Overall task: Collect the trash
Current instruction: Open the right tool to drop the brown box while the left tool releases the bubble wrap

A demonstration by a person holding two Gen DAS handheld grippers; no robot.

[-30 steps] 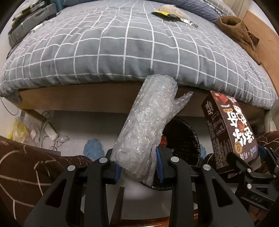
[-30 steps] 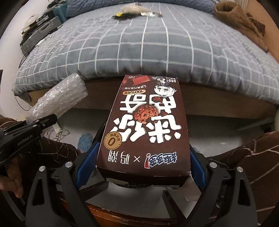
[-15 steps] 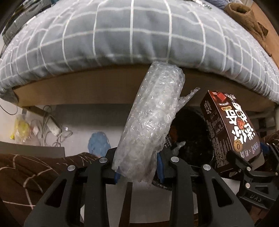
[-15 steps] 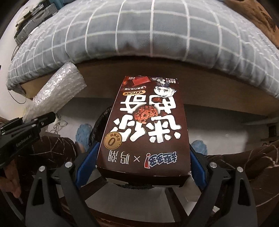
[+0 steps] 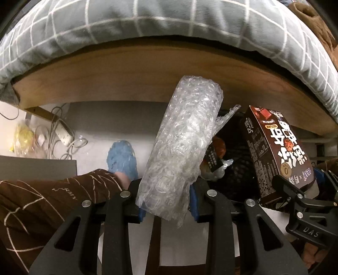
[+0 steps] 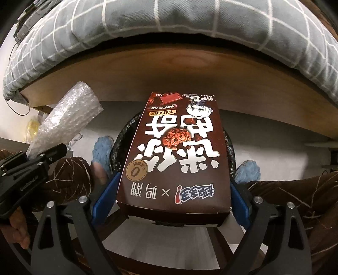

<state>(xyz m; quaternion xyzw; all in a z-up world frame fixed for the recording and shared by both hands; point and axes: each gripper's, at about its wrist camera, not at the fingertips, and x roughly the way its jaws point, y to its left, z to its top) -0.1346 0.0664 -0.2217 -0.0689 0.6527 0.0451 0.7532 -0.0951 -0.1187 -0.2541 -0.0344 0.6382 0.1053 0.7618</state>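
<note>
Clear, crinkly plastic bubble wrap (image 5: 186, 148); glossy brown cardboard box (image 6: 175, 156); smooth wooden bed frame (image 5: 126, 80); soft checked cloth quilt (image 5: 147, 19).

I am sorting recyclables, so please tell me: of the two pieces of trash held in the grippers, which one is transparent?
The bubble wrap roll in the left gripper is see-through plastic; the cookie box in the right gripper is opaque brown cardboard.

Bin (image 6: 124, 135) mostly behind box (image 6: 175, 156)

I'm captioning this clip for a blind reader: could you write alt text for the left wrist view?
The left gripper clamps a roll of bubble wrap above a black-lined trash bin that already holds wrappers. Beside it, the right gripper holds a brown snack box, below a wooden bed frame.
</note>
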